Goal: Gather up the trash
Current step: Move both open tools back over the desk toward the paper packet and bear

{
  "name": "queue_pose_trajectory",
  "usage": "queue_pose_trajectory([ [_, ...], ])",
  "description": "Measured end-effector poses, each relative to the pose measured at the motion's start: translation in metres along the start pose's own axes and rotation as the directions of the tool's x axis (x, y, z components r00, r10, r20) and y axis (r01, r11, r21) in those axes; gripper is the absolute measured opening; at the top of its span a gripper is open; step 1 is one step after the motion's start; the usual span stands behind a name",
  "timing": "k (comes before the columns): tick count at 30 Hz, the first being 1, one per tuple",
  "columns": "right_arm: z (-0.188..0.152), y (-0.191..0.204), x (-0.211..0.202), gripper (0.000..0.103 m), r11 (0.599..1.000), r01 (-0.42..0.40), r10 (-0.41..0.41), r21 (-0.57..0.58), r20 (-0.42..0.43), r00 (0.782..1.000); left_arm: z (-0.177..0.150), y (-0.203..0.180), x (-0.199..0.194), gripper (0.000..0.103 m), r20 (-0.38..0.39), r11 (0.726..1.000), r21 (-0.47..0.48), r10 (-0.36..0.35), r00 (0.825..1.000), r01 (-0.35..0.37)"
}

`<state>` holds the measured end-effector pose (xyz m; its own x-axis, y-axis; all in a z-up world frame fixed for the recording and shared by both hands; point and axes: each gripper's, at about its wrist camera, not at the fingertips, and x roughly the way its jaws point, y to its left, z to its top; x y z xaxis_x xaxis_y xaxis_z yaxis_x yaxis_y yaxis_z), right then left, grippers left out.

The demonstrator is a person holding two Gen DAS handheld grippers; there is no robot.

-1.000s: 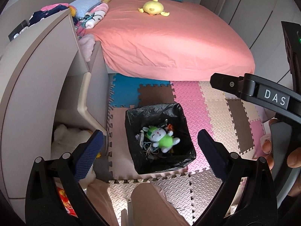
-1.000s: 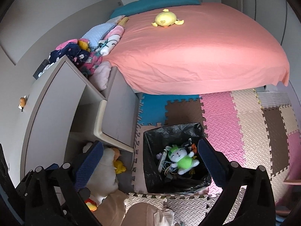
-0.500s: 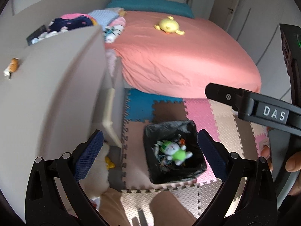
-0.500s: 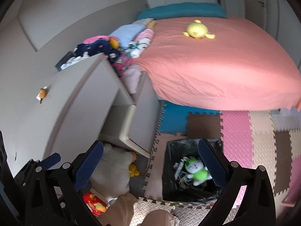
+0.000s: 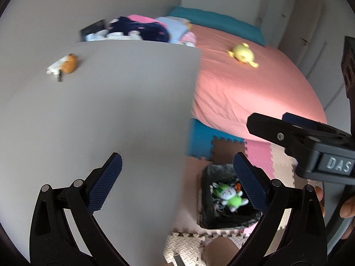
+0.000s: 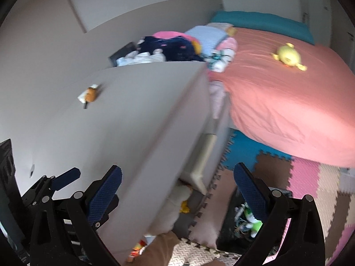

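A small orange and white item [image 5: 63, 66] lies on the grey desk top [image 5: 115, 110] at the far left; it also shows in the right wrist view [image 6: 89, 94]. A black-lined trash bin [image 5: 230, 219] stands on the floor mats to the right of the desk, holding a green and white plush [image 5: 230, 197]; it also shows in the right wrist view [image 6: 230, 221]. My left gripper [image 5: 177, 184] is open and empty above the desk edge. My right gripper [image 6: 177, 184] is open and empty above the desk corner; it also shows at the right of the left wrist view [image 5: 310, 137].
A bed with a pink sheet [image 5: 250, 84] and a yellow plush [image 5: 241, 54] fills the right. Clothes [image 5: 142, 30] are piled behind the desk. Coloured foam mats [image 6: 310, 188] cover the floor. Plush toys [image 6: 175, 206] lie under the desk.
Both grippers have swung up and to the left, from above the bin to over the desk top. The orange and white item has come into view. Both stay open.
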<state>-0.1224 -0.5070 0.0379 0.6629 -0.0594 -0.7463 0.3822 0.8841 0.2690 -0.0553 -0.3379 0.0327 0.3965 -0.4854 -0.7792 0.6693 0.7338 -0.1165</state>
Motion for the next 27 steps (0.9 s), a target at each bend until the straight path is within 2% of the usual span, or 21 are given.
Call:
queue_pose_trajectory([
  [4, 0.023, 0.041, 0.019, 0.100, 0.997, -0.064, 0.064, -0.041, -0.002, 0.998, 0.010, 0.047, -0.004, 0.097, 0.022, 0.996, -0.071, 0.047, 0.999, -0.045],
  [10, 0.061, 0.103, 0.059, 0.100, 0.987, -0.132, 0.127, -0.092, -0.052, 0.990, 0.027, 0.117, -0.006, 0.097, 0.020, 0.982, -0.148, 0.122, 0.992, -0.117],
  [19, 0.109, 0.176, 0.124, 0.097, 0.976, -0.174, 0.161, -0.131, -0.104, 0.981, 0.057, 0.207, 0.008, 0.097, 0.013, 0.954, -0.235, 0.196, 0.981, -0.188],
  [23, 0.125, 0.199, 0.154, 0.090, 0.973, -0.197, 0.181, -0.117, -0.136, 0.974, 0.070, 0.247, 0.017, 0.097, 0.009, 0.935, -0.290, 0.217, 0.976, -0.205],
  [27, 0.139, 0.217, 0.184, 0.080, 0.971, -0.226, 0.210, -0.077, -0.170, 0.963, 0.081, 0.273, 0.026, 0.097, 0.009, 0.927, -0.303, 0.233, 0.972, -0.220],
])
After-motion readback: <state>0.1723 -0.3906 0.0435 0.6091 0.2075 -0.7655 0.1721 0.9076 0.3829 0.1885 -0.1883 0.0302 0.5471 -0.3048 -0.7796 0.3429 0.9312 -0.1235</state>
